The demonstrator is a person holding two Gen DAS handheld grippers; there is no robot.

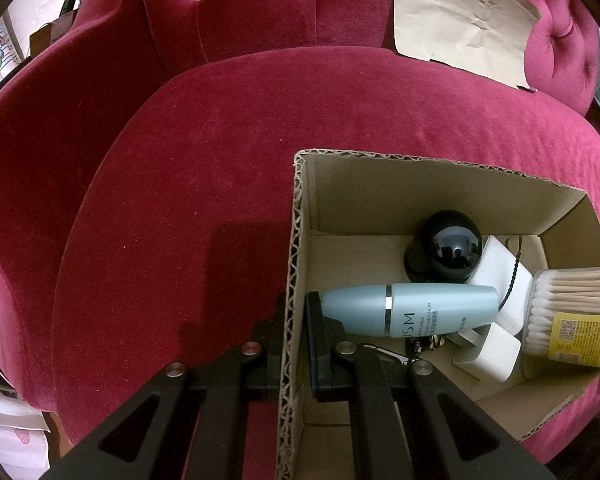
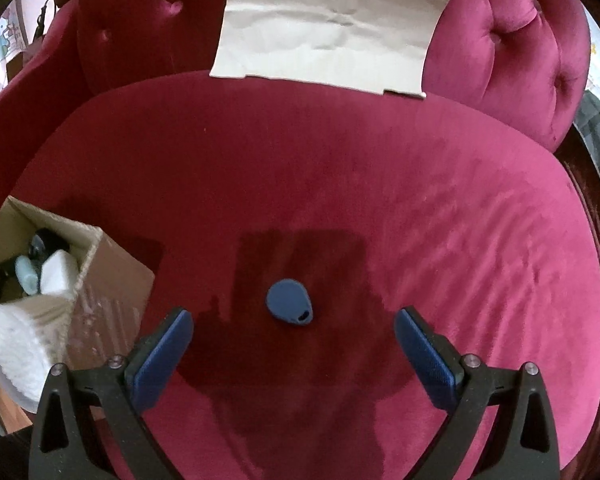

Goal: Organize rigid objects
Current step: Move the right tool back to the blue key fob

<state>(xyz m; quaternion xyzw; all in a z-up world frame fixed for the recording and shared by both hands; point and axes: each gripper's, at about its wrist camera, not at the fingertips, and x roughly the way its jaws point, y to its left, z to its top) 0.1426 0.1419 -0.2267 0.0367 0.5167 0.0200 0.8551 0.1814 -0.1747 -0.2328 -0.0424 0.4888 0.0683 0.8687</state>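
Done: I count a bottle (image 1: 412,310), a black ball (image 1: 448,252), white blocks (image 1: 496,350) and a tub of swabs (image 1: 572,320) already in the box (image 1: 296,240).
Left: one blue tag (image 2: 289,301) lies alone on the red cushion (image 2: 420,200), well apart from the box. I judge it the last piece to go in; I see no other loose thing.
Stage: near the end, by my reading.
Left tongs (image 1: 296,320): clamped on the box's near wall, one finger outside and one inside. I take it I'm steadying the box.
Right tongs (image 2: 292,332): spread wide, nothing in them. The tag sits just ahead of the tips, about midway between the two blue pads (image 2: 168,344).
Right pose: tilted steeply down at the cushion, its shadow over the tag.
Next call: lower onto the tag and close; it's flat and small, so I expect a shallow pinch.
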